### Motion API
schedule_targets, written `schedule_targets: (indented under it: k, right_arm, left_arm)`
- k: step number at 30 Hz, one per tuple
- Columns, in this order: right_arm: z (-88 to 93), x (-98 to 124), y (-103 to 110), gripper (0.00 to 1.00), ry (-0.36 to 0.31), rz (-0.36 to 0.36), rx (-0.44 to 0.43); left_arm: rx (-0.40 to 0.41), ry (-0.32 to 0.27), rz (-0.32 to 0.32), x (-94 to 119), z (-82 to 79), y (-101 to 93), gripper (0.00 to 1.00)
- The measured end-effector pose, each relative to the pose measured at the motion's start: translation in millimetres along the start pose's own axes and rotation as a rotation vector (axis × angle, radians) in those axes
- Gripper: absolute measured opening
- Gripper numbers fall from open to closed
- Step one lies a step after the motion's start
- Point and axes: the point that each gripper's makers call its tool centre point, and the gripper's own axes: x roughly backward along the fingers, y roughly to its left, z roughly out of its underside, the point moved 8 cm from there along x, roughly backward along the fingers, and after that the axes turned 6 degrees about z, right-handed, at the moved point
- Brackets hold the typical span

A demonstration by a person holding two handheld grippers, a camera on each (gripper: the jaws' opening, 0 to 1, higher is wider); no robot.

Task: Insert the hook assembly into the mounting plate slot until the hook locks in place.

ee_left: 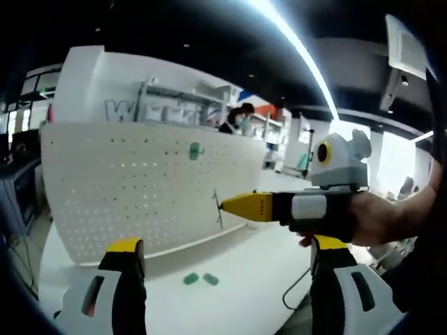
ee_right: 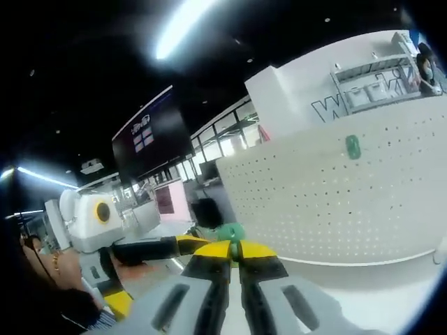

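My right gripper (ee_left: 222,205) pinched on hook (ee_left: 217,209), tip near pegboard (ee_left: 140,188). Left gripper (ee_left: 223,255) wide open, empty. I judge: square hook to holes, push straight till it locks.

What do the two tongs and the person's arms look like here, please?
Both tongs have white and grey bodies with black jaws tipped in yellow. The right tongs carry a white box ringed in yellow, gripped by a hand. The left tongs match them. A thin black cable trails below.
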Motion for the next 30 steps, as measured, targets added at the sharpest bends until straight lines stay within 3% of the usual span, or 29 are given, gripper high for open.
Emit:
schedule_targets:
  k: [14,17,30]
  right_arm:
    - [-14.3,-15.2,-26.1,0.0,-0.061,0.114,0.037]
    - [-20.6,-21.3,-39.0,0.01,-0.078,0.155,0.052]
    - [-46.7,-38.5,-89.5,0.01,-0.155,0.309,0.08]
  left_arm:
    - [0.002,0.008,-0.018,0.2,2.8,2.2,1.0]
    - [0.009,-0.009,-0.019,1.9,3.4,2.3,1.0]
    - [0.002,0.015,-0.048,7.3,6.2,11.9,1.0]
